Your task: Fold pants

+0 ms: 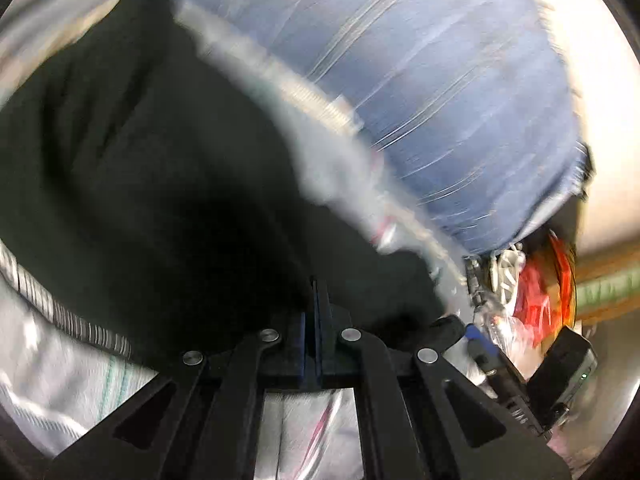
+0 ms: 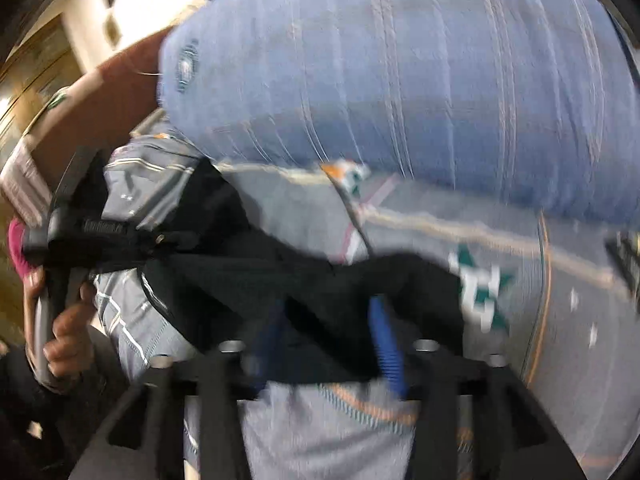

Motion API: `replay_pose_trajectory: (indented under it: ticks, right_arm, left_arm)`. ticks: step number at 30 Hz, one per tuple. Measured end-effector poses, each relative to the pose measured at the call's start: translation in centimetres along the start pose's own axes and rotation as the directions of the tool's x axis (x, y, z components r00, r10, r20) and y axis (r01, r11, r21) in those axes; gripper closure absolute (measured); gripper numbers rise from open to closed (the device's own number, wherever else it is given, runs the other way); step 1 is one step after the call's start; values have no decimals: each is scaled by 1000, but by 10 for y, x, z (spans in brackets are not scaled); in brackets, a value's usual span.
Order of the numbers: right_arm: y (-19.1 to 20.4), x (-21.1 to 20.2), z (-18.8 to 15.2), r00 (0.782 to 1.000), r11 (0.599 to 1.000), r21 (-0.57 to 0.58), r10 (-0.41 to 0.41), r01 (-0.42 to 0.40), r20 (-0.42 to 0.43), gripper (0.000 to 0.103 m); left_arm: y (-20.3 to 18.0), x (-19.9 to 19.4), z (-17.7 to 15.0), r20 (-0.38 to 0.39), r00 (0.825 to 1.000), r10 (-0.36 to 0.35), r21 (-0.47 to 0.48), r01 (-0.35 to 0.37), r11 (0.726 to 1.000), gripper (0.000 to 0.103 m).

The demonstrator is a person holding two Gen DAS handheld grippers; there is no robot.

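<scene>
1. Black, soft fabric: the pants (image 1: 168,184) look light and limp. Judged to drape and sag wherever unsupported, so a hold at an edge or hem should serve better than a pinch mid-panel.
2. Location: pants spread ahead of and to the left of the left gripper (image 1: 316,312), over a pale patterned bed cover (image 1: 60,380). A blue striped pillow (image 1: 440,80) lies beyond the fingers, upper right.
3. Left gripper: fingers together, blue pads nearly touching, tips buried in dark cloth. Reads as clamped on the pants, though blur hides the exact pinch point.
4. Right gripper (image 2: 328,336): fingers apart, one blue pad (image 2: 386,344) clear, the other smeared. Black fabric lies across the gap and touches the pads; not pinched.
5. Right view also shows the other gripper at far left, held in the person's hand (image 2: 60,328), pants stretched between.
6. Both views motion-blurred; fine detail unreliable.
</scene>
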State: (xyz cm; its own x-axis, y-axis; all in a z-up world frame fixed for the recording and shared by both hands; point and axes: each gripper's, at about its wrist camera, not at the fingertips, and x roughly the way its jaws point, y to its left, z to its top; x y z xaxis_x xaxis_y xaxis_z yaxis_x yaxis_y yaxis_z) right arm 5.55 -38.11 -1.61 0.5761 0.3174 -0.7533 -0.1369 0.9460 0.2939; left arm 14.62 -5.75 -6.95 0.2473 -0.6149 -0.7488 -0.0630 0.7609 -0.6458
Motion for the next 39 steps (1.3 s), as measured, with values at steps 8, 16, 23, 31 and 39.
replay_pose_trajectory:
  ticks: [8,16,23,31,39]
  right_arm:
    - [-27,14,-6,993,969,233,102,-86,-58,50]
    - [-25,44,-26,978,972,236,42,8,-206,60]
    - [-2,17,-27,986,989,137,-28,50,-164,97]
    - [-7,-28,45,998,987,150,-62,59,14,97]
    - [-67,54,50,970,948,259,-134,185,-203,97]
  left_arm:
    - [12,5,-9,-55,998,12,20,-11,1000,102]
    - [18,14,-15,-80,996,31,26,-29,999,102]
    - [7,-10,-22,28,1000,1,85,-3,996,102]
    - [-30,-28,-26,110,986,-124,200,100,975,102]
    - [-36,45,-22,-32,999,19,203,-13,979,102]
